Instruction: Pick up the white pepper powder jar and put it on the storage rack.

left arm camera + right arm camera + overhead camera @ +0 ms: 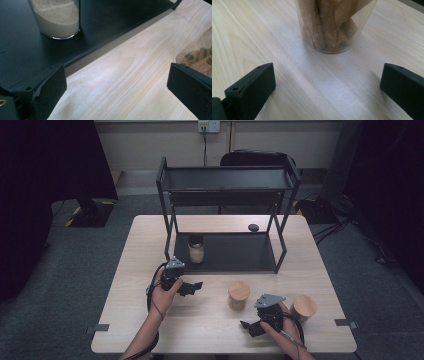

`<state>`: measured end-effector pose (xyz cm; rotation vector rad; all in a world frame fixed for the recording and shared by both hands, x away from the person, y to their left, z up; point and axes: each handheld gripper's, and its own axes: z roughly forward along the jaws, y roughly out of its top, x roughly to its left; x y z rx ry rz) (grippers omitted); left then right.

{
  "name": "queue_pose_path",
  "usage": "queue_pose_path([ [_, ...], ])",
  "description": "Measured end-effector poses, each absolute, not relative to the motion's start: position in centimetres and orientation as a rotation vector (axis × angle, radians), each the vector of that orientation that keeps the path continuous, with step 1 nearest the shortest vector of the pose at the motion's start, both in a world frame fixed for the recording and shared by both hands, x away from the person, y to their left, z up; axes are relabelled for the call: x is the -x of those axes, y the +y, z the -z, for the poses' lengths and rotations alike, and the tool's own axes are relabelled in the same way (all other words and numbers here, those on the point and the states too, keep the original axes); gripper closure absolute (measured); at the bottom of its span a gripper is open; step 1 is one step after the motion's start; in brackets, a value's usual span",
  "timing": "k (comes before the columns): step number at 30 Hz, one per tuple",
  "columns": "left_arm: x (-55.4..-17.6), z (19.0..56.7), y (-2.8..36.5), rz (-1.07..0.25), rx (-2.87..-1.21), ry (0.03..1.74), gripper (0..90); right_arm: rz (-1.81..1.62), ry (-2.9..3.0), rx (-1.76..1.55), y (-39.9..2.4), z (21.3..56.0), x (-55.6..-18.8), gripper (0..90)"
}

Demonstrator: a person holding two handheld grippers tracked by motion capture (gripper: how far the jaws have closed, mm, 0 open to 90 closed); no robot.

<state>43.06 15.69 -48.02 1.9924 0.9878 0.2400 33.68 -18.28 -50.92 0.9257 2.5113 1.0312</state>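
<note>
Wooden-lidded, the middle jar [238, 295] stands on the table [140, 320] just ahead of the right gripper [250, 326], whose jaws gape wide and empty; best to slide straight in so both jaws flank the glass before closing. The left gripper [192, 286], also wide and empty, sits near the rack [227, 252]. I count three jars: one on the rack's bottom shelf [196, 249], two on the table, the other [304, 307] beside the right hand.

Light wooden table [150, 330] carries a black two-tier shelf rack [227, 251], two wood-lidded jars — one central [238, 295], one at right [304, 307] — and a small dark object [253, 227]. A sand-filled jar [195, 249] stands on the rack's lower tier.
</note>
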Motion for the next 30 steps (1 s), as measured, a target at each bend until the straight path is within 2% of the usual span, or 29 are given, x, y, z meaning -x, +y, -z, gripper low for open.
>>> queue_pose_path([
  [30,-41.1,48.7,17.1,-0.253,-2.009,0.974,2.2,-1.031,2.511,-0.926,-18.3,50.9,-33.7,0.0],
])
